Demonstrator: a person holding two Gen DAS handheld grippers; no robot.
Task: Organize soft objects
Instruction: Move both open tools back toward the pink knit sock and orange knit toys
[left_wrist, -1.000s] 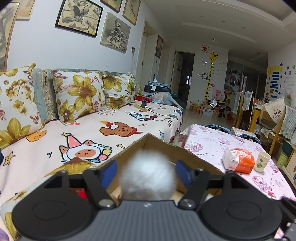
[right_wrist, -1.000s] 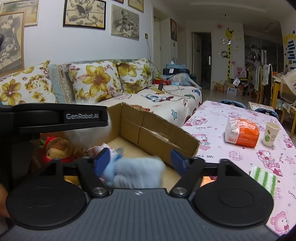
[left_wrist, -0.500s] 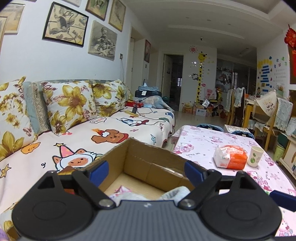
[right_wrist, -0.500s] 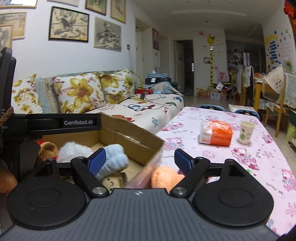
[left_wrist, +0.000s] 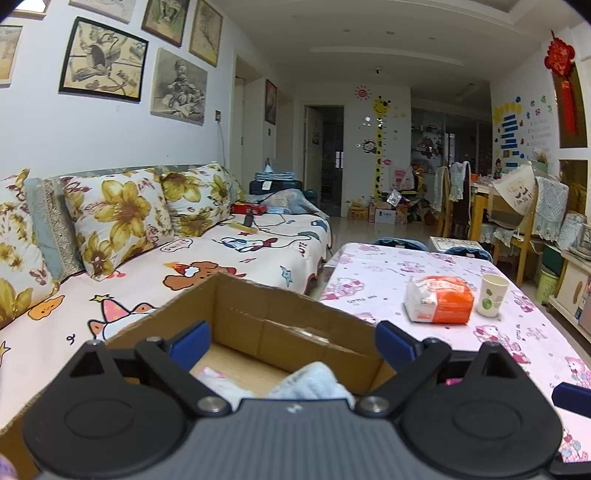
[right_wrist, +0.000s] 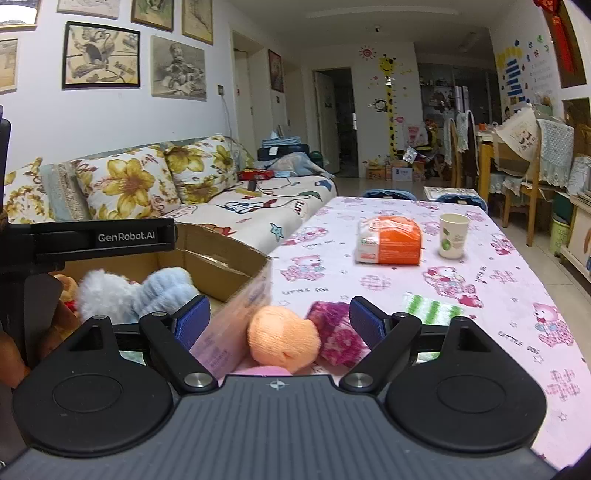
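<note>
Left gripper (left_wrist: 293, 341) has just been opening; its blue pads stand wide apart over the cardboard box (left_wrist: 266, 325) and hold nothing. Below them, inside the box, lies a pale blue plush (left_wrist: 314, 380).

From the right wrist, the right gripper (right_wrist: 280, 319) is also spread open and empty. Between its pads, on the pink tablecloth (right_wrist: 480, 295), lie an orange knitted piece (right_wrist: 282, 339) and a magenta knitted piece (right_wrist: 334, 334), touching each other, just beside the box wall.

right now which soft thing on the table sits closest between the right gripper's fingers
The orange plush. It lies between the open fingers of the right gripper, just outside the box. The magenta one sits at its right, and the green striped one lies farther off.
</note>
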